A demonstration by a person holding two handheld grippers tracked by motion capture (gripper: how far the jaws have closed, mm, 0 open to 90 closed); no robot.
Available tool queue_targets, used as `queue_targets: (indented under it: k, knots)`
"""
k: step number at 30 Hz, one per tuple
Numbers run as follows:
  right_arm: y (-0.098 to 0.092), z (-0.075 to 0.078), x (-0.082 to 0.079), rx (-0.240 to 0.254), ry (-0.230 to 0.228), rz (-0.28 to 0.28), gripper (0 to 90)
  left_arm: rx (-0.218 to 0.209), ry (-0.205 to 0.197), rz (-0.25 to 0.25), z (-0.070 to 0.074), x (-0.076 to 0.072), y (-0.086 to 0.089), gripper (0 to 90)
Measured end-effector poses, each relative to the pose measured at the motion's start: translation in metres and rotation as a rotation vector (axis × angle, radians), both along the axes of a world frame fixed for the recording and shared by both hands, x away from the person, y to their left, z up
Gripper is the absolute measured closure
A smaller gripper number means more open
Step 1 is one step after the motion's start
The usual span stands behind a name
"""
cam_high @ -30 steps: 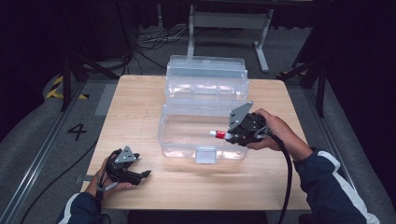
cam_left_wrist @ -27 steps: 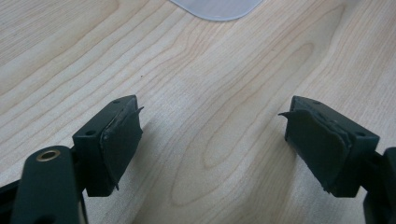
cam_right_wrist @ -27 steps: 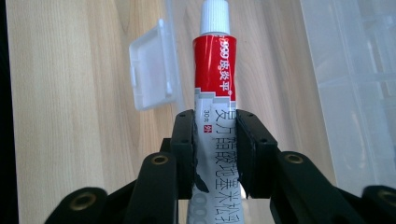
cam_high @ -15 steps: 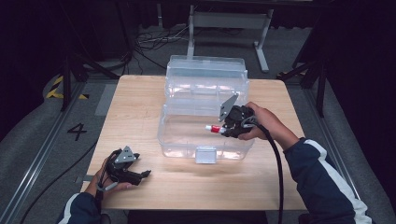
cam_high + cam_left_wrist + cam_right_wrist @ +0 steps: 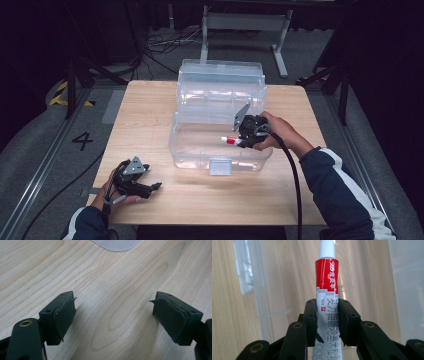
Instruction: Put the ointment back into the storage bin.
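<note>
Red-white ointment tube [image 5: 327, 297], Chinese print, "999", "30", clamped in right gripper [image 5: 327, 322]

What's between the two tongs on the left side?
Just bare wooden table; the left tongs stand wide open with nothing between them, seen in the left gripper view.

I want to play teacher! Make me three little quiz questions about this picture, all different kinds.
1. True or false: the left gripper holds something.
2. What is the right gripper clamped on? A) pen B) tube C) spoon
3. Fill in: the tube's cap is ____.

Key:
1. False; its jaws stand open above bare table.
2. B, over the clear box.
3. White.
</note>
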State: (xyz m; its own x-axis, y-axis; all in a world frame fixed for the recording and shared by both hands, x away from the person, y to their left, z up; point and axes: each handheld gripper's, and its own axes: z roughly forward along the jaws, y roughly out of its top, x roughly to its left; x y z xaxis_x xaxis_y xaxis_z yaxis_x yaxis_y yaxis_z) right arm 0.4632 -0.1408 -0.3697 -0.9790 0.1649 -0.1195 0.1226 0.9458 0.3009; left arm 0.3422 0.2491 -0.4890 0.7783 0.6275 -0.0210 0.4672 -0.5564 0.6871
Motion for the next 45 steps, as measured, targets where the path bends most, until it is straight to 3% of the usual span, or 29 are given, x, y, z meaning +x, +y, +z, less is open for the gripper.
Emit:
queue_targets:
  k: [7,20,34,45]
  knots:
    - [-0.007,-0.012,0.004,-0.032,0.019,-0.003,70.3,0.0,-0.001,0.0,0.0,0.0,0.0,18.6]
    - [-0.002,-0.026,0.004,-0.081,0.037,0.013,70.2,0.0,-0.001,-0.001,0.0,0.0,0.0,18.7]
    - [-0.003,-0.034,0.004,-0.089,0.092,0.023,70.1,0.0,-0.001,-0.001,0.0,0.0,0.0,18.6]
    - [-0.001,-0.038,0.003,-0.1,0.107,0.031,70.0,0.0,0.0,0.0,0.0,0.0,0.0,18.6]
